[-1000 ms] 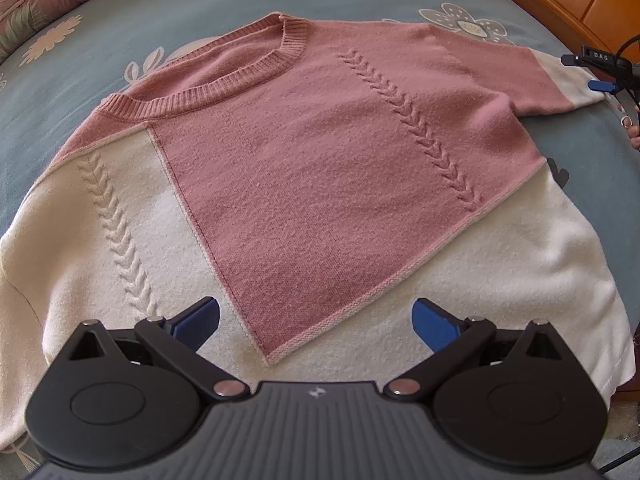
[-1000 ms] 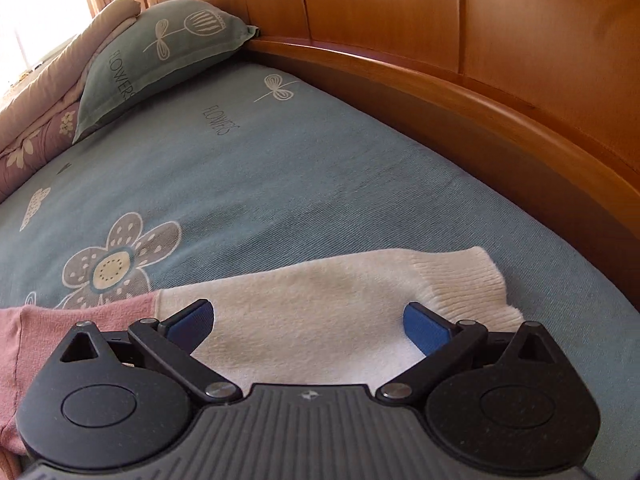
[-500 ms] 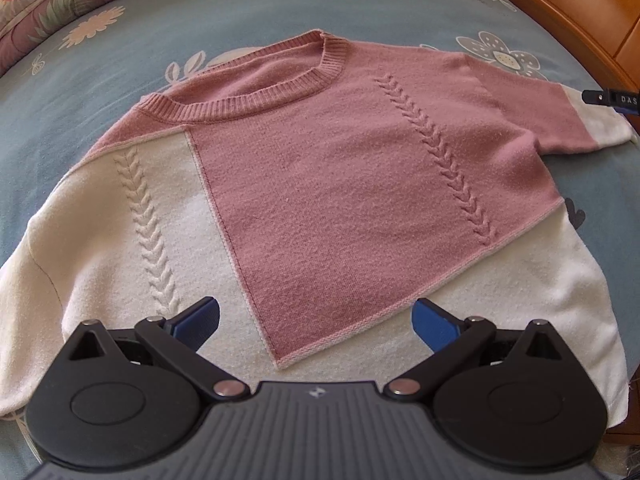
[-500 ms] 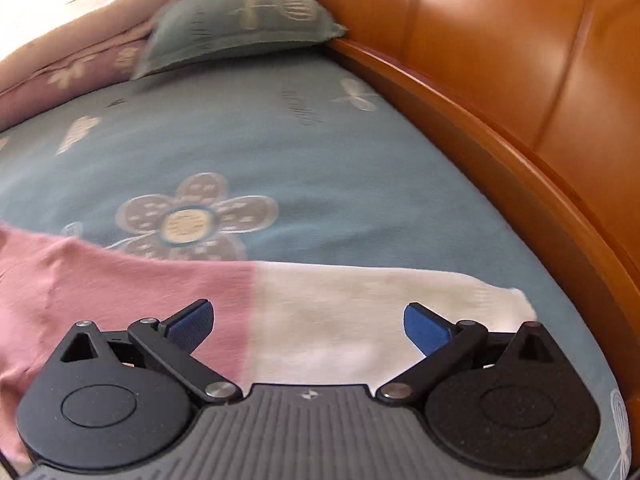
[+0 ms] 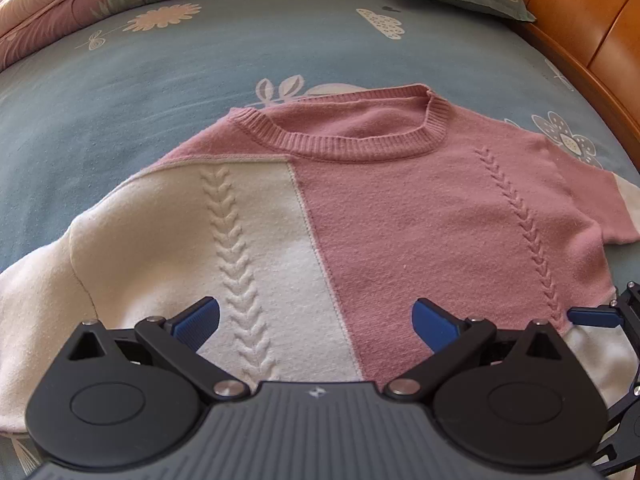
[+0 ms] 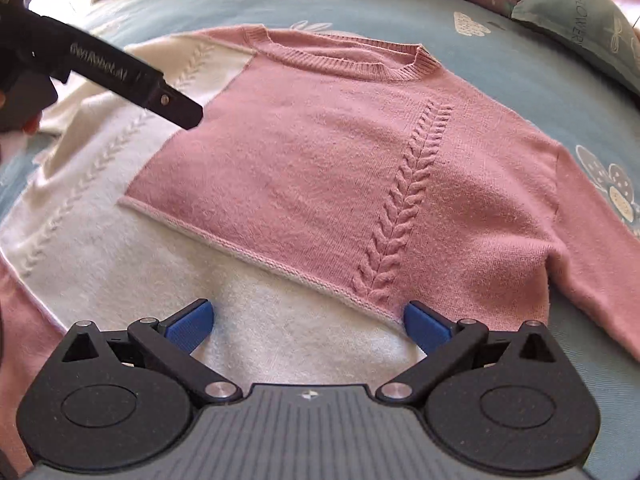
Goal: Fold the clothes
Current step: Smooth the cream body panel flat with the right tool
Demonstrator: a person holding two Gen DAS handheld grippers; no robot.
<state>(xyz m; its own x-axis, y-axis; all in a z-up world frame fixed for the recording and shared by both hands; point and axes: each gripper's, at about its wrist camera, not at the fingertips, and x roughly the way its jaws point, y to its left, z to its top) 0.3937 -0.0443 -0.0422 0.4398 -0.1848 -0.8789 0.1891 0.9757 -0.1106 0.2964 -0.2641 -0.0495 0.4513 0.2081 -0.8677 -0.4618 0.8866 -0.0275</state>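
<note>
Progress: we see no fold made yet | left gripper spread empty over cream half | sweater flat, face up on bed | right gripper spread empty near hem | all folds remain.

The sweater hem lies hidden behind both hand-held grippers.

Black claws, blue fingertips
</note>
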